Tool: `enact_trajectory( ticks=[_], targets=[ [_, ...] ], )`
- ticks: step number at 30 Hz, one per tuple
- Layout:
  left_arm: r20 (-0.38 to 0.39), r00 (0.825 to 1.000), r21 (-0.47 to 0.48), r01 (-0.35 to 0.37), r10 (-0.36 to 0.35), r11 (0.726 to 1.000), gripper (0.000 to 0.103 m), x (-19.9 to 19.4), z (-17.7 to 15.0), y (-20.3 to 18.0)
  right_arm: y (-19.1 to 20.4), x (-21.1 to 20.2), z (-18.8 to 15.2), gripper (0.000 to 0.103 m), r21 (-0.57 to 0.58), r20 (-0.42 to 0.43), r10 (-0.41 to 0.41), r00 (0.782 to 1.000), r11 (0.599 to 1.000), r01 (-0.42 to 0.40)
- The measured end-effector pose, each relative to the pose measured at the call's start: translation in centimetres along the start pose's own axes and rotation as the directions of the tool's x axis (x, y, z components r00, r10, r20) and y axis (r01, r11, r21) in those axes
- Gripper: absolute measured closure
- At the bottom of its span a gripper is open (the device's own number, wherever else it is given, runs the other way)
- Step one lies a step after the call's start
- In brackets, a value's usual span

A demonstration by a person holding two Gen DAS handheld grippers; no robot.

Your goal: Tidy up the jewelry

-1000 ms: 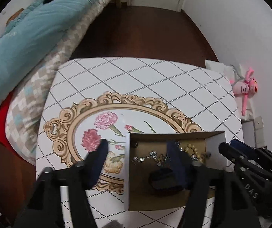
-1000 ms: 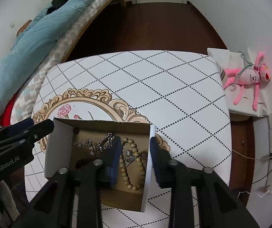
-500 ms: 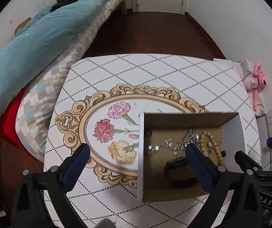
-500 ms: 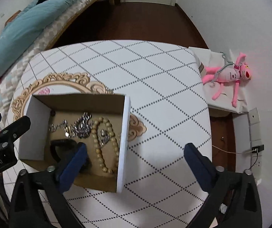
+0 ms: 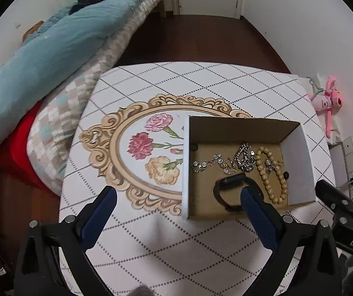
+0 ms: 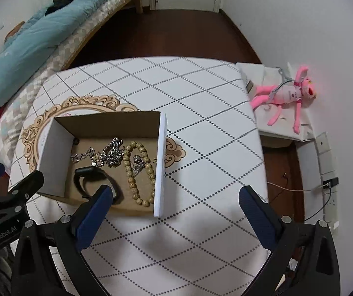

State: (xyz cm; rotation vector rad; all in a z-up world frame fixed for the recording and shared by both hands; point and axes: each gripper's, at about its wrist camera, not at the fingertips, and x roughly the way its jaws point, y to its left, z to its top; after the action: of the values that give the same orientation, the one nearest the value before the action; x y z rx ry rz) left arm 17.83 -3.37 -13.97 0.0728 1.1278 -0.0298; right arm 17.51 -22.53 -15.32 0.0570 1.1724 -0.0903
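Observation:
An open cardboard box (image 5: 297, 167) with white outer walls sits on the table (image 5: 201, 86); it also shows in the right wrist view (image 6: 160, 162). Inside lie a wooden bead bracelet (image 5: 272, 180) (image 6: 139, 170), silver chains (image 5: 225, 162) (image 6: 107, 153) and a black band (image 5: 228, 190) (image 6: 95, 180). My left gripper (image 5: 179, 212) is open and empty, held above the table near the box's front left corner. My right gripper (image 6: 176, 207) is open and empty, above the table just right of the box.
The table carries a white diamond-pattern cloth with a gold floral oval (image 5: 137, 145). A bed with a blue quilt (image 5: 40, 49) lies to the left. A pink plush toy (image 6: 287, 93) lies on a low white stand at the right. Wall sockets and cables (image 6: 327, 185) sit at the far right.
Both grippers have opened wide and drawn back and up from the box. The jewelry stays in the box. The right gripper has shifted to the right of it.

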Motion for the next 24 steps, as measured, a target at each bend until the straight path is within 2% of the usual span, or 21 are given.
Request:
enact_trajectory(
  ticks=[5,12,18,24],
  targets=[
    [0.058,0.998,-0.012,-0.013,0.014,1.000,0.001,-3.7,-1.4,0.6,-0.4,-3.7,-1.3,0.000,0.019,0.055,0.006,0.998,1.000,-0.008],
    [0.159,0.987,-0.026,-0.007,0.011,1.000,0.001,-10.5,-3.2,1.2,-0.7,-9.8,-3.8,0.000,0.030,0.139,0.011,0.990,0.999,-0.015],
    [0.225,0.974,-0.037,0.023,-0.014,0.999,0.001,-15.5,-4.0,1.2,-1.1,-16.0,-5.1,0.000,0.034,0.231,0.006,0.973,0.999,-0.014],
    [0.285,0.958,-0.019,0.044,-0.037,0.999,0.001,-19.4,-4.6,0.7,-1.0,-20.4,-6.2,0.000,0.029,0.293,-0.007,0.956,1.000,-0.001]
  ],
)
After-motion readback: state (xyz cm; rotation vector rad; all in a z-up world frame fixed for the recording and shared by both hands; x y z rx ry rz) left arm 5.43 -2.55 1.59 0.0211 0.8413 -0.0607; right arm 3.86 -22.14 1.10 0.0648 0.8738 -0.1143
